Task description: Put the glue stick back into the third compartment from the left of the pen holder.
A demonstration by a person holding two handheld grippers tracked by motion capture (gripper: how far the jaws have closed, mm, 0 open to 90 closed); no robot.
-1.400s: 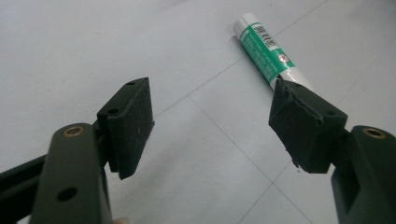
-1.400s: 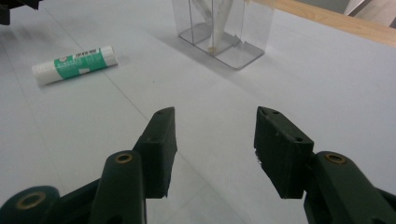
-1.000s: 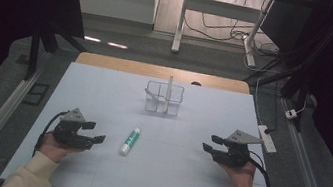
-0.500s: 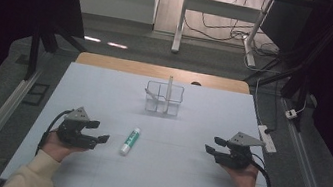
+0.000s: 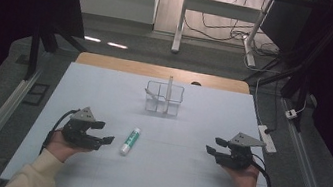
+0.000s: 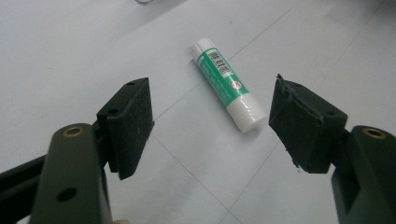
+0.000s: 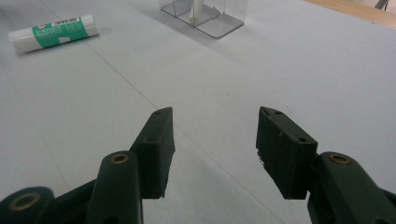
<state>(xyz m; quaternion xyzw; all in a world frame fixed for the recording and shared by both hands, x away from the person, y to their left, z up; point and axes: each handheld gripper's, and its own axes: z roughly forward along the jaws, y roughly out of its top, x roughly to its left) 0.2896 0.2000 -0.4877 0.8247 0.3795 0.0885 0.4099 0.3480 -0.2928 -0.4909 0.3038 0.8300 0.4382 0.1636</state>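
Left tool (image 5: 103, 133) sitting low over desk (image 5: 191, 178) near front-left, jaws gaping wide, gripping nothing. Glue stick (image 5: 130, 141) lying flat just beside it, apart. Right tool (image 5: 212, 147) resting front-right, likewise spread, carrying nothing, bare surface surrounding it. Clear divided container (image 5: 164, 97) standing mid-desk toward far edge, holding upright thin stick (image 5: 169, 90).

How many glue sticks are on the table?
1. The glue stick lies flat on the white table, just beside the open left gripper, nearer the person than the clear organizer. I can't see any others.
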